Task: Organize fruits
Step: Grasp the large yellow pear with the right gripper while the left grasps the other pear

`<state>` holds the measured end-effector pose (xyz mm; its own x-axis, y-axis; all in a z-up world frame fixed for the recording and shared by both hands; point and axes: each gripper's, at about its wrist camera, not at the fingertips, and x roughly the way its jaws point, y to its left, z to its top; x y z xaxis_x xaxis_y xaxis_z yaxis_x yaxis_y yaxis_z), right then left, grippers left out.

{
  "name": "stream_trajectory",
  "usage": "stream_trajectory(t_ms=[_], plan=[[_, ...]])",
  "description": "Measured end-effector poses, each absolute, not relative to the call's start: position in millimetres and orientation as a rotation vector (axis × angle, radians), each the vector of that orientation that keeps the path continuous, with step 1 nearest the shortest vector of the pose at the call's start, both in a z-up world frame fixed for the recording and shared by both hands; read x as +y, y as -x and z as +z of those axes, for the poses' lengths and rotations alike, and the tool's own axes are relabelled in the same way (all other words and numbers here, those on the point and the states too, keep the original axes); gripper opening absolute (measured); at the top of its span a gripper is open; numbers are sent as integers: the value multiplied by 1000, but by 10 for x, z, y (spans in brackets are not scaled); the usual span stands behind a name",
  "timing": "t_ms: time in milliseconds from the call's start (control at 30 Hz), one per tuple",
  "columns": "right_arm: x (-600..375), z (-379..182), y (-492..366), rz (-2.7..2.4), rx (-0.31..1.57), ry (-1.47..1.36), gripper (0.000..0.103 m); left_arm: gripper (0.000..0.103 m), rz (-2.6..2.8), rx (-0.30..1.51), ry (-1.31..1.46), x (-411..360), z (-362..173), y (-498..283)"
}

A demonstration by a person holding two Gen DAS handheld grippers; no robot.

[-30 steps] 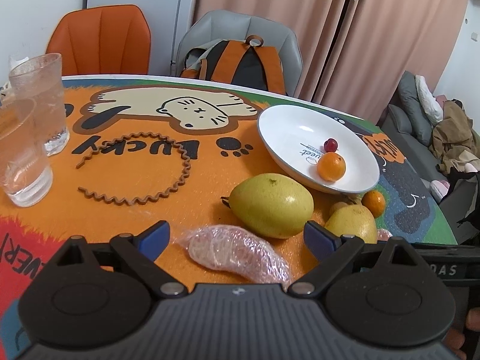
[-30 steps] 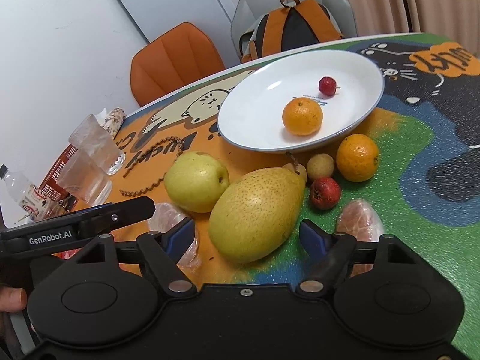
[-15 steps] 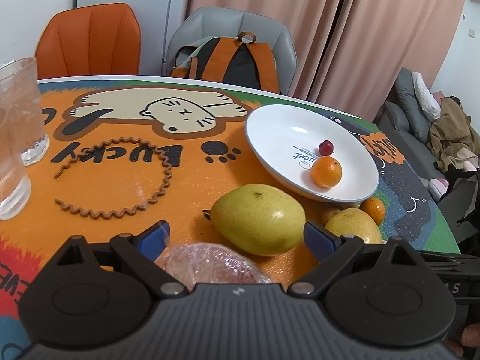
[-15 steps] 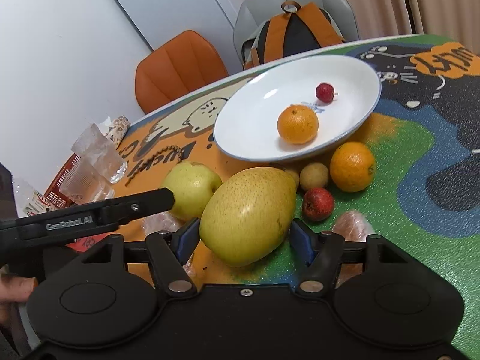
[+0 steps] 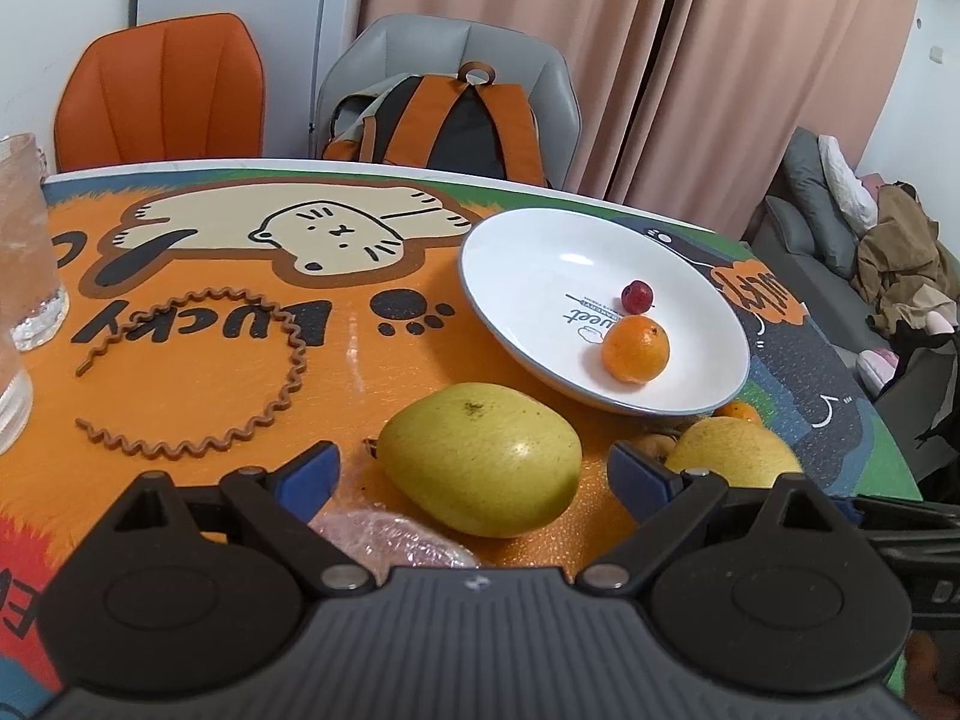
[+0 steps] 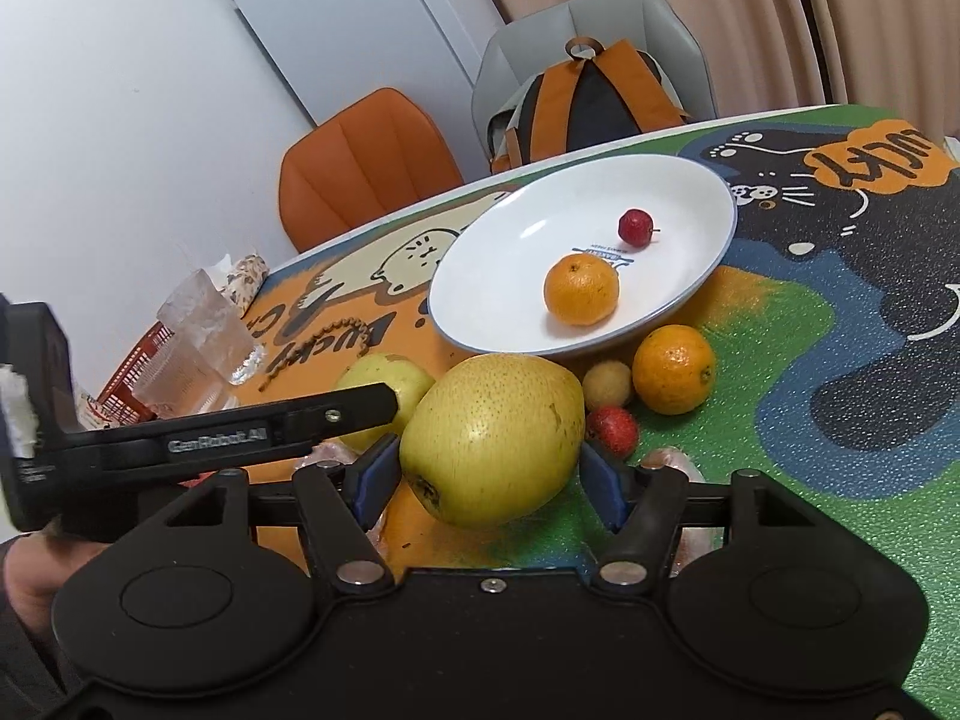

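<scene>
My right gripper (image 6: 489,474) is shut on a large yellow pear (image 6: 495,438), its blue pads against both sides. My left gripper (image 5: 474,471) is open around a second yellow-green pear (image 5: 483,459) without touching it. That pear also shows in the right wrist view (image 6: 390,381) behind the left gripper's body. A white plate (image 6: 504,264) holds an orange (image 6: 581,289) and a small red fruit (image 6: 635,227). Beside the plate lie another orange (image 6: 673,369), a small tan fruit (image 6: 609,384) and a red fruit (image 6: 612,429). A wrapped peeled segment (image 5: 384,537) lies under my left gripper.
Clear glasses (image 5: 24,252) stand at the left on the cat-print mat. A brown wavy headband (image 5: 198,372) lies on the orange part. An orange chair (image 5: 162,90) and a grey chair with a backpack (image 5: 456,114) stand behind the table. The table edge is at the right.
My right gripper moved forward and closed on the large pear. My left gripper moved forward past the wrapped segment so its open fingers flank the other pear.
</scene>
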<state>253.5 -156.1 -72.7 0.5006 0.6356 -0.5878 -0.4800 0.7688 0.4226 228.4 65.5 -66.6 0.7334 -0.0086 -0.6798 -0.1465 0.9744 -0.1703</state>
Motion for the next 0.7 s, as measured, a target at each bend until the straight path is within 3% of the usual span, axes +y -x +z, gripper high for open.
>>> stream_trajectory(t_ms=[567,667,700], plan=[[-1739,-615,-2476,677,764,-210,61,94,120,755,221,556,-823,-2430],[-1752,-585,-2470,671,754,-204,60,89,129,754,235,564,-848,-2445],[-1757,-571,-2465,670,750,-204,60,82,134,748,237,565,-850,-2442]])
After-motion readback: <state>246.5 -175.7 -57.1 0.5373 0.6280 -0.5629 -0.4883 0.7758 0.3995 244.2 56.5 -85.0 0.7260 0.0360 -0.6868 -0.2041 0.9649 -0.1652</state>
